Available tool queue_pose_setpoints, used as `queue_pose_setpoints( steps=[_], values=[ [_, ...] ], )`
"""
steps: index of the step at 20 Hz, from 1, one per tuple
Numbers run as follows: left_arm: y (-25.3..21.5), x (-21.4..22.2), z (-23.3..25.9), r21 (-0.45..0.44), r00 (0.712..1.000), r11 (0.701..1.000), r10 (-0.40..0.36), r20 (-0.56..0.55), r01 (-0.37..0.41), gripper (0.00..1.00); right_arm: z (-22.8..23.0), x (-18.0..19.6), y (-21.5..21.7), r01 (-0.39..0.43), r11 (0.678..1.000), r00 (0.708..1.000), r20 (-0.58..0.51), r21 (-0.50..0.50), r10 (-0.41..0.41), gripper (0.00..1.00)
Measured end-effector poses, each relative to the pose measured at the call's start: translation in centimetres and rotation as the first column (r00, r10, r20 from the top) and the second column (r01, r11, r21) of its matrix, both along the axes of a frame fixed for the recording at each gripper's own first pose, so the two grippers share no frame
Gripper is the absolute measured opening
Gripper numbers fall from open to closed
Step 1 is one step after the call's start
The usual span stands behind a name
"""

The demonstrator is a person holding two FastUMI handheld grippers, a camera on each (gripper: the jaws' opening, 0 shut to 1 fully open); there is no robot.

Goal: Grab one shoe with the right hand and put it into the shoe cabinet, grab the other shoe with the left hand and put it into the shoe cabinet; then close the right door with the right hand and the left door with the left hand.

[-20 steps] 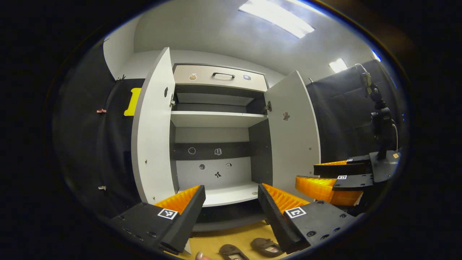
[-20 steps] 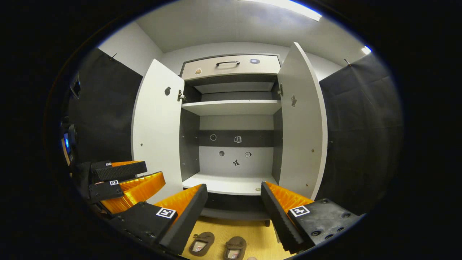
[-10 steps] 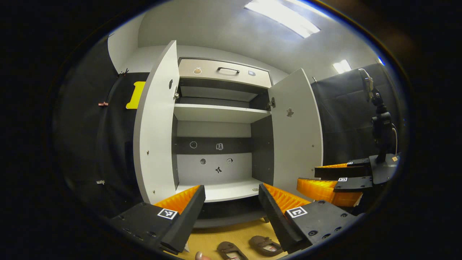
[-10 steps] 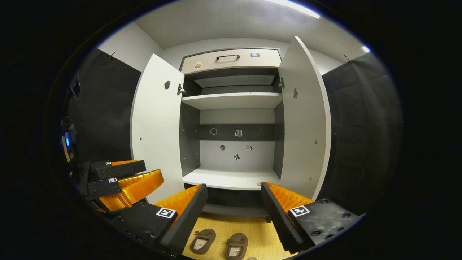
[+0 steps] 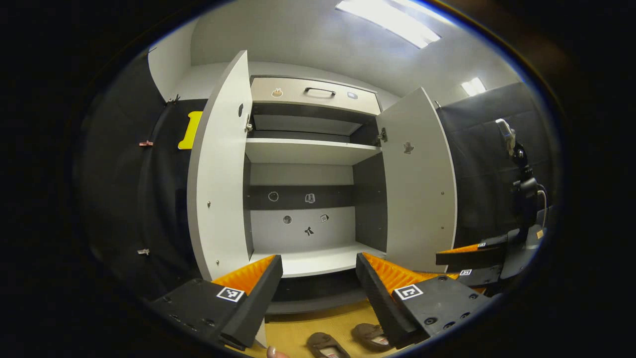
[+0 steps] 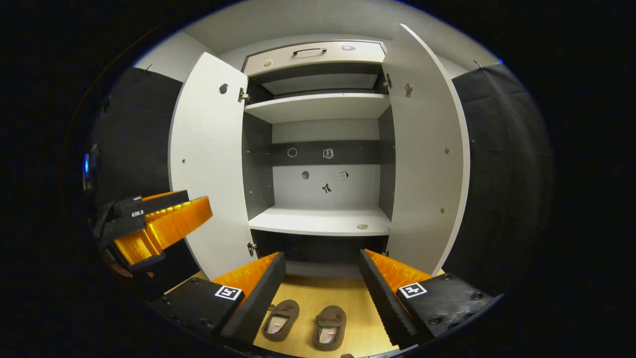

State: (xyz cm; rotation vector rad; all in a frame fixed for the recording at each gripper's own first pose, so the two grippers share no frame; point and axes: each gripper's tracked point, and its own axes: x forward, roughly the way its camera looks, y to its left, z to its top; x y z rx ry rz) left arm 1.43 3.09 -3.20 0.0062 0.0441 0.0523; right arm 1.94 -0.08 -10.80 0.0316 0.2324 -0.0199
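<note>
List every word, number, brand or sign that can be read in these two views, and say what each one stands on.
No text reads as words or numbers.
Square black-and-white markers on the right gripper and left gripper: coded patterns, not text.
Small stickers on the shoe cabinet's back panel, drawer front and right door: pictures, too small to read.
Insole labels in the two brown shoes: blurred, unreadable.

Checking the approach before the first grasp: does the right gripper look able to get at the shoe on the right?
Probably yes. In the right gripper view the right gripper is open, and both shoes lie on bare floor just below it; nothing stands between its fingers and the right shoe. The left gripper hangs off to the side.
</note>
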Motion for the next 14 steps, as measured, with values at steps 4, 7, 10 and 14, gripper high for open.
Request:
queue_pose_setpoints(
  steps=[4, 7, 10, 14],
  values=[
    [0.8, 0.3, -1.0, 0.018, 1.000, 0.999, 0.028, 0.001, -0.028, 0.94, -5.4, 0.6, 0.2, 0.004, 1.000, 0.996, -0.085, 0.026, -0.001, 0.98],
    [1.4, 0.4, -1.9, 0.026, 0.999, 0.999, 0.045, -0.013, -0.045, 0.94, -10.8, 0.3, 0.5, 0.011, 0.999, 0.985, -0.173, 0.046, -0.003, 0.98],
    [1.7, 0.5, -3.1, 0.021, 0.998, 0.998, 0.059, -0.037, -0.059, 0.94, -16.3, 0.1, 0.9, 0.025, 0.994, 0.965, -0.262, 0.104, 0.003, 0.99],
    [2.0, 0.7, -4.4, 0.018, 0.995, 0.997, 0.080, -0.053, -0.079, 0.94, -22.7, -0.5, 1.2, 0.054, 0.989, 0.927, -0.375, 0.140, 0.002, 0.98]
  ],
)
